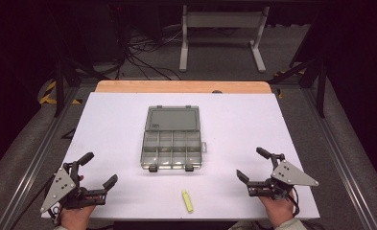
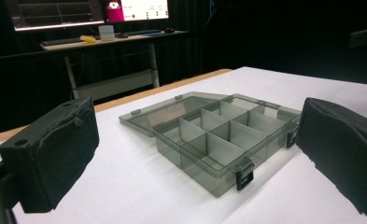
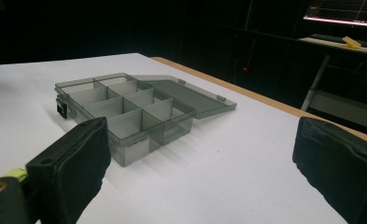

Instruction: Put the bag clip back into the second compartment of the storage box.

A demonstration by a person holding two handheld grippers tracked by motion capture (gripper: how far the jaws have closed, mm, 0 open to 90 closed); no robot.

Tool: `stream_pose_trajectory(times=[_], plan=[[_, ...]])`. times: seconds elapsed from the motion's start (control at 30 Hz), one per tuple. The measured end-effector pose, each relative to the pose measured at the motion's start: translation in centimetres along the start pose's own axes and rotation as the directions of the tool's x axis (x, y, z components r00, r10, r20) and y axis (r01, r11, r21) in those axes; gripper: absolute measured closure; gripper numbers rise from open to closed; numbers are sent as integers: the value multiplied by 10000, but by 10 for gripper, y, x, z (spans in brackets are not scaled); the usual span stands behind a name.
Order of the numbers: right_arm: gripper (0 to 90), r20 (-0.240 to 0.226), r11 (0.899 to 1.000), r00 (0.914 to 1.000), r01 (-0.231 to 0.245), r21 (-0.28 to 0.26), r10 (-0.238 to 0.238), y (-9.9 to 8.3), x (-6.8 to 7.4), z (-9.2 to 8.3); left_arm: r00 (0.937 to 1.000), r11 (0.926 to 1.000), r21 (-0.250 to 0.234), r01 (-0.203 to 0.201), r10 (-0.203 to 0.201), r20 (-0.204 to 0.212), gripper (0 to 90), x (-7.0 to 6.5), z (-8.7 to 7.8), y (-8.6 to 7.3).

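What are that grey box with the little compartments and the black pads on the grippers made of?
The box looks like smoky translucent hard plastic: its dividers show through the glossy walls, and the open lid is see-through too. The pads seem to be soft foam or rubber under a matte black wrap, judging by the wrinkles and dull surface.

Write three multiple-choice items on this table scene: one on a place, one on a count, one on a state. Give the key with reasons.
1. Where does the yellow object lie?
A. inside the organizer box
B. on the table, between the box and the person
C. on the open lid

2. How many black latches sit on the organizer box's front edge?
A. one
B. two
C. four

3. How is the lid?
A. shut and latched
B. taken off
C. open, lying flat behind the box

Key: 1 B, it rests on the bare table nearer the person; 2 B, the high view shows two; 3 C, it lies flat at the far side.
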State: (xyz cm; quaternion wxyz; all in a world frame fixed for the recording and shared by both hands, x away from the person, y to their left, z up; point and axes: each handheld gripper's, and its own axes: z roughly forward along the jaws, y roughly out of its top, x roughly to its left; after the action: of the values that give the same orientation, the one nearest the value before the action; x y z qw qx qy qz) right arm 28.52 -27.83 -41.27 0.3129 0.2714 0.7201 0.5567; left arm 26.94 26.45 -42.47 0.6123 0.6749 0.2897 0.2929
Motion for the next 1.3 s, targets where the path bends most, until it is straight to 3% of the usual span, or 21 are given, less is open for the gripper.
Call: stream_pose_trajectory(times=[0.13,0.43,0.73,0.83,0.97,1.07,1.1,1.27,1.3], plan=[[50,-15,10000,10000,-3,-31,3,0,-1,-1,9999,9999,15,151,-151,0,1,2,0,0],[51,-165,10000,9999,-16,91,17,0,1,3,10000,9999,-112,68,-68,31,5,3,-1,0],[51,-175,9999,9998,-118,62,119,2,0,3,9997,9994,311,155,-161,176,38,2,0,1],[55,-430,9999,9990,-97,77,100,7,1,8,9993,9986,419,335,-341,144,32,2,1,0],[62,-628,10000,9980,15,-13,-16,13,3,14,9996,9991,341,259,-263,115,18,2,1,-1],[63,-1187,9999,9929,-32,-116,18,24,10,26,9996,9990,364,271,-275,117,15,3,2,-1],[63,-1187,9999,9929,-32,-116,18,24,10,26,9996,9990,364,271,-275,117,13,3,2,-1],[66,-1995,9997,9795,247,-88,-260,34,24,46,9995,9989,377,285,-290,124,11,4,2,-1],[66,-2303,9994,9726,323,-81,-333,37,29,54,9995,9988,384,288,-292,116,11,3,1,-1]])
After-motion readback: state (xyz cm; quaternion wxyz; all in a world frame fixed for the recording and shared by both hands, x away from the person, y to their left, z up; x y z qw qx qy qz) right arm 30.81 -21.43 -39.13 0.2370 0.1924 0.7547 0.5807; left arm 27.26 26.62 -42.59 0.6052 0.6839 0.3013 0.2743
